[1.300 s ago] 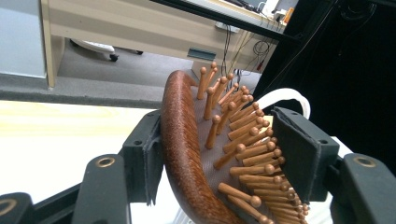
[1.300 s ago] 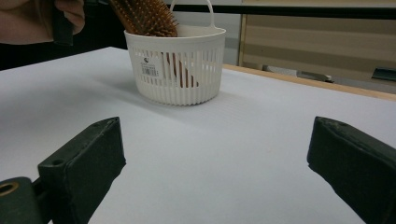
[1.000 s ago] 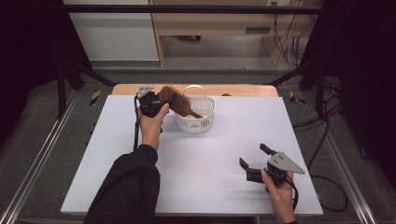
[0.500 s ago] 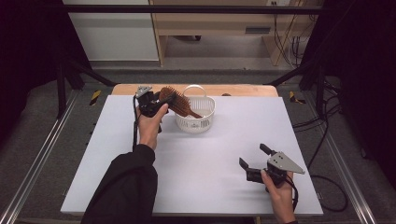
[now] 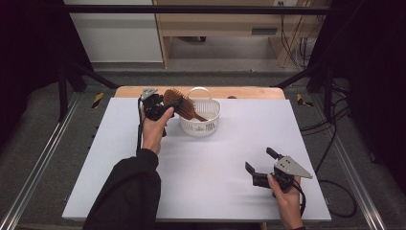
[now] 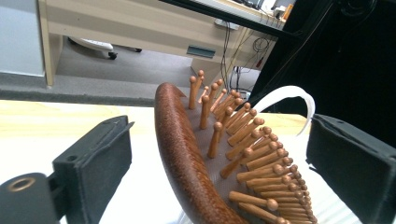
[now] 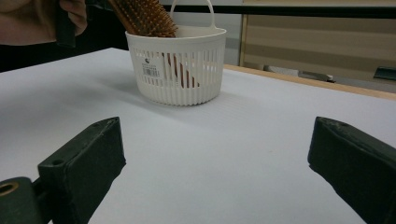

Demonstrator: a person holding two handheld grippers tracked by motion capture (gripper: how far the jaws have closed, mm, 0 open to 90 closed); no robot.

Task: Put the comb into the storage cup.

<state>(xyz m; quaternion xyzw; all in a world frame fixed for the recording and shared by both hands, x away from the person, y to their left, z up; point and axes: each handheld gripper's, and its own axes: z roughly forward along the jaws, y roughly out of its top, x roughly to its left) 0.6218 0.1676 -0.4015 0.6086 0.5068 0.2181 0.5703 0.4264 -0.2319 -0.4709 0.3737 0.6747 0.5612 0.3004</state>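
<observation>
Your table (image 5: 201, 191) has a pale, smooth top with a strip of bare wood showing along its far edge. One thing stands straight on it: a white slotted basket (image 5: 201, 122) with a hoop handle, at the far side, a little left of the middle. The basket sits upright, just short of the wooden strip.

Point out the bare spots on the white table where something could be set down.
The white table is bare between the white slotted plastic basket and the right gripper, and along its right edge. It is crowded at the far left: left gripper, brown wooden hairbrush.
</observation>
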